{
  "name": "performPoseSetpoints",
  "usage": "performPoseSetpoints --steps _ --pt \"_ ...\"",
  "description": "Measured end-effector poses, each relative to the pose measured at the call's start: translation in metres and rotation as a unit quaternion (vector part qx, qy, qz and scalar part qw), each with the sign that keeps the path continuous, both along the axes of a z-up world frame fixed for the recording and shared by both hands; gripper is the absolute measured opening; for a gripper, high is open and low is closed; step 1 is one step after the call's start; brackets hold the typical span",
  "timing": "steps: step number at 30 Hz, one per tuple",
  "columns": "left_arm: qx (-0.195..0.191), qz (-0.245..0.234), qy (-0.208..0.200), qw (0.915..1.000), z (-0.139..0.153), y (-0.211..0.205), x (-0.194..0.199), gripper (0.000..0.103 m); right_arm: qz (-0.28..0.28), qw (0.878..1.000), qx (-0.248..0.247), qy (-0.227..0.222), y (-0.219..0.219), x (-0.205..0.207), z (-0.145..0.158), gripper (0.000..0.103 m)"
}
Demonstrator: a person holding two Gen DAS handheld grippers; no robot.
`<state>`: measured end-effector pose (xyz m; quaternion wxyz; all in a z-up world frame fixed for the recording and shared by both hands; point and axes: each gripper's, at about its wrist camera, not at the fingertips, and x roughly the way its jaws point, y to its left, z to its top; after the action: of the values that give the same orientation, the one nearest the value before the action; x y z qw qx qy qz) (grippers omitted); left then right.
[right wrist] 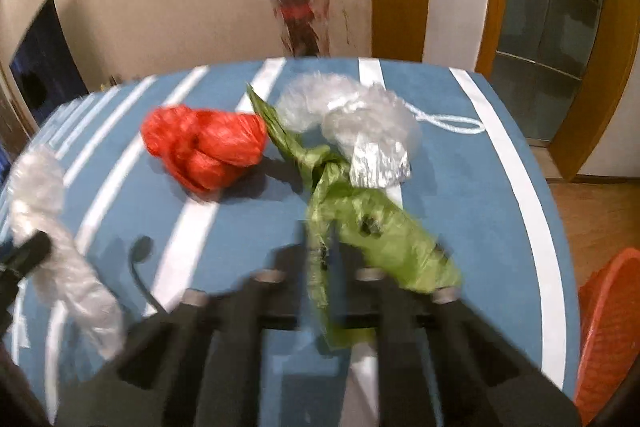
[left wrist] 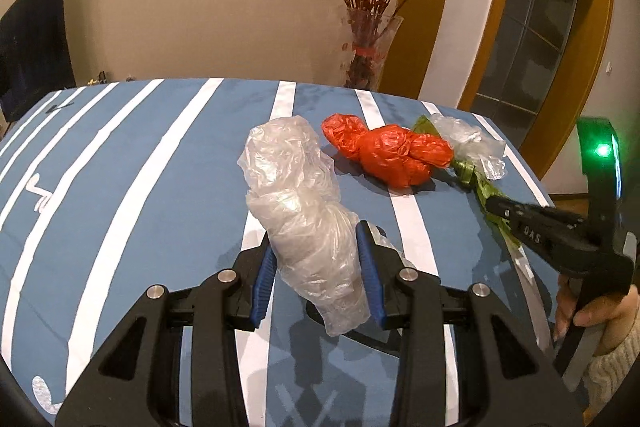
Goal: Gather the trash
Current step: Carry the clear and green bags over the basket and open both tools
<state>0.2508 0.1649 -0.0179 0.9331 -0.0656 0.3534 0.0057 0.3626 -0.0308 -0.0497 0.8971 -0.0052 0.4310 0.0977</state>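
My left gripper point(left wrist: 318, 241) is shut on a long crumpled clear plastic bag point(left wrist: 298, 195) that stands up from the blue striped tablecloth point(left wrist: 152, 195); the same bag shows at the left of the right wrist view point(right wrist: 60, 247). My right gripper point(right wrist: 326, 255) is shut on the lower end of a knotted green plastic bag point(right wrist: 360, 223); its black body also shows in the left wrist view point(left wrist: 496, 207). A knotted red plastic bag point(left wrist: 388, 151) point(right wrist: 208, 147) lies mid-table. A second clear plastic wad point(left wrist: 468, 139) point(right wrist: 356, 119) with a silver foil piece point(right wrist: 378, 165) lies behind the green bag.
A glass vase point(left wrist: 366, 47) of red branches stands beyond the table's far edge. An orange mesh basket point(right wrist: 608, 327) sits off the table's right side. A white string loop point(right wrist: 452, 123) lies at the far right. A dark screen point(left wrist: 32, 39) is at the left.
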Motion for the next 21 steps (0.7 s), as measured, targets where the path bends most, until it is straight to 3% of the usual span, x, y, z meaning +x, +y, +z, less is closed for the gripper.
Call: performPoseSetpoints --steps 9,21 --pt "-0.014 -0.018 0.006 0.9997 -0.003 -0.010 -0.009 0.038 0.013 0.999 0.033 -0.026 -0.033 -0.065 0.028 0.002" --pt "-0.018 -0.086 -0.003 0.9961 0.014 -0.079 -0.034 0.038 -0.062 0.994 0.055 -0.075 -0.118 -0.142 0.066 0.002"
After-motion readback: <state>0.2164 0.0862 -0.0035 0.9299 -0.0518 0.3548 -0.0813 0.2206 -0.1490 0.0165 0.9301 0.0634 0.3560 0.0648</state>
